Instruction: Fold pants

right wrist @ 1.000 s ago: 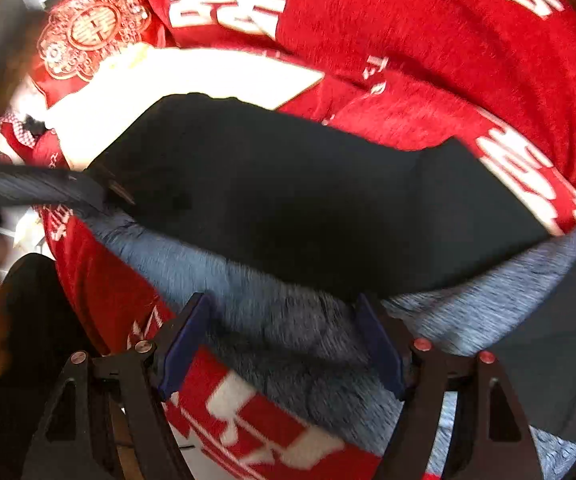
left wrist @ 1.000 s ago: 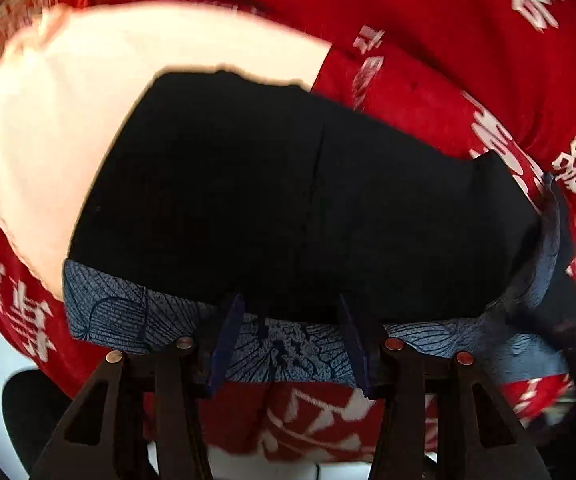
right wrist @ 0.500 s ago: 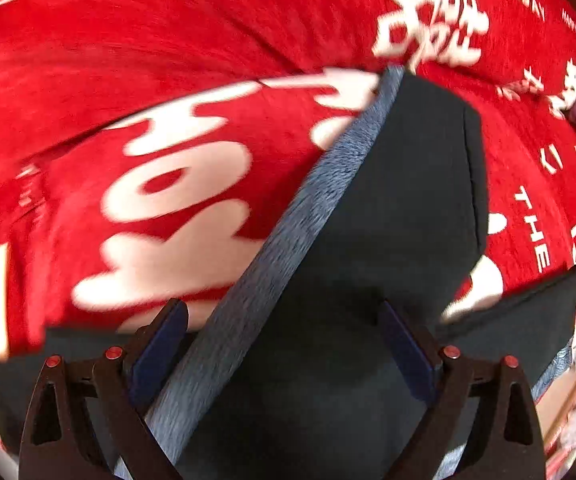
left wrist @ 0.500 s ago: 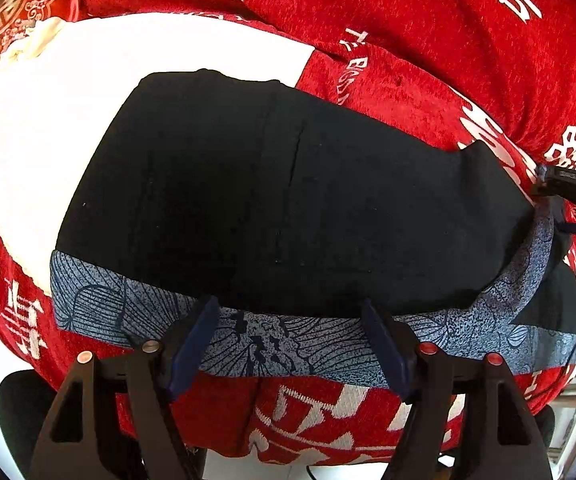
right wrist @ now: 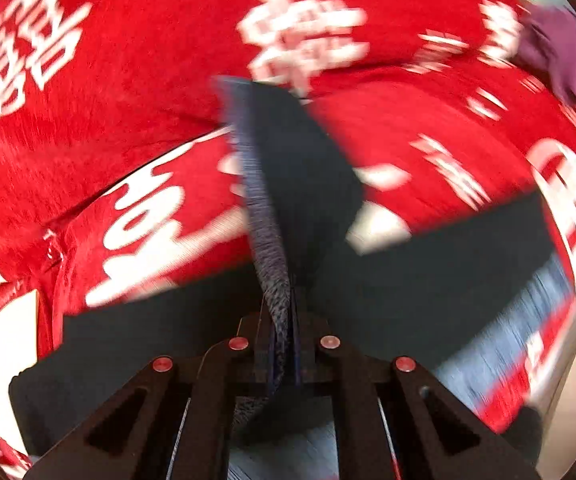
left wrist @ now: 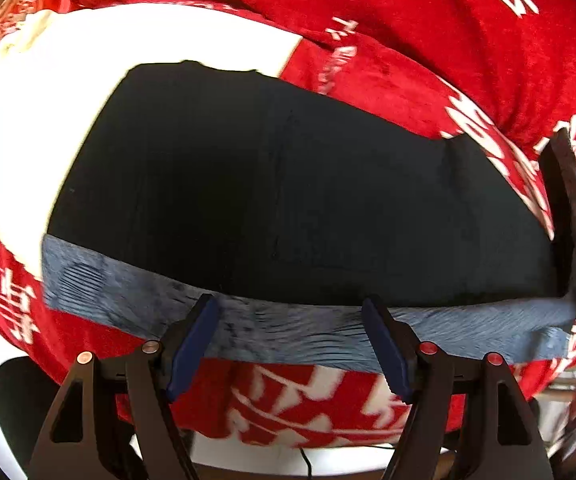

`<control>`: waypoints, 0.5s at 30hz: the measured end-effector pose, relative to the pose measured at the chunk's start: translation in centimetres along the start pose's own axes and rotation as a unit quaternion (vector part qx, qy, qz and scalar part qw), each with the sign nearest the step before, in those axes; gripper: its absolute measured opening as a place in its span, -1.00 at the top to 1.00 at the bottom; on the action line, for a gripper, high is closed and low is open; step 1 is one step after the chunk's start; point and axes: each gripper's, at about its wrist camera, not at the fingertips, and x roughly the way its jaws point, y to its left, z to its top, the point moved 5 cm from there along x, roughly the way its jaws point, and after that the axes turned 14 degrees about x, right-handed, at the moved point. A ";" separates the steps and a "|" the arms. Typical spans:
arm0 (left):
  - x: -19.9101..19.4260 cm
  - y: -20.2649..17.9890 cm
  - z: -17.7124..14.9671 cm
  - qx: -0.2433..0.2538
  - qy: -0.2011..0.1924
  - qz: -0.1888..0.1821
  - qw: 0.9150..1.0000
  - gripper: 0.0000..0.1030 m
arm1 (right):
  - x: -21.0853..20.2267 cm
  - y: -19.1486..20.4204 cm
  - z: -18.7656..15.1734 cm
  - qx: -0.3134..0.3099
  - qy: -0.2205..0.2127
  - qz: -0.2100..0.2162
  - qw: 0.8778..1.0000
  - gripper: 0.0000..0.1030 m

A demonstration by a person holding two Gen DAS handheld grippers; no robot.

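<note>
The black pants (left wrist: 272, 200) lie folded on a red blanket, their blue-grey patterned band (left wrist: 288, 332) along the near edge. My left gripper (left wrist: 289, 344) hovers over that band, open, with nothing pinched between its blue pads. In the right wrist view my right gripper (right wrist: 286, 336) is shut on a fold of the pants (right wrist: 288, 168), black with a blue-grey edge, which stands up from the jaws. The rest of the dark cloth (right wrist: 427, 264) spreads flat beneath it. The lifted fold (left wrist: 567, 216) also shows at the right edge of the left wrist view.
A red blanket with white characters (left wrist: 427, 32) covers the surface. A white cloth (left wrist: 68, 92) lies under the pants' far left part. A purple item (right wrist: 559, 48) rests at the far right. The blanket's near edge (left wrist: 307, 412) drops off below my left gripper.
My right gripper swung across to the pants' right end, rolled, and closed on a fold of cloth, now raised. My left gripper opened off the band, then stayed put.
</note>
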 end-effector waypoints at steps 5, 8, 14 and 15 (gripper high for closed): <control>-0.1 -4.6 1.1 0.055 0.001 -0.007 0.998 -0.46 | 0.4 -5.6 -5.0 -0.006 0.018 -0.020 1.000 0.86; 0.6 -8.1 1.4 0.097 0.009 -0.014 0.995 -0.46 | 0.8 -6.0 -6.1 -0.060 0.004 -0.040 0.997 0.35; 2.7 -10.9 0.8 0.132 0.016 0.021 0.991 -0.73 | -3.5 -3.1 -6.8 -0.237 -0.132 -0.127 0.954 -0.52; 2.7 -10.8 0.8 0.134 0.016 0.027 0.990 -0.73 | -3.8 -2.2 -7.1 -0.261 -0.151 -0.132 0.944 -0.52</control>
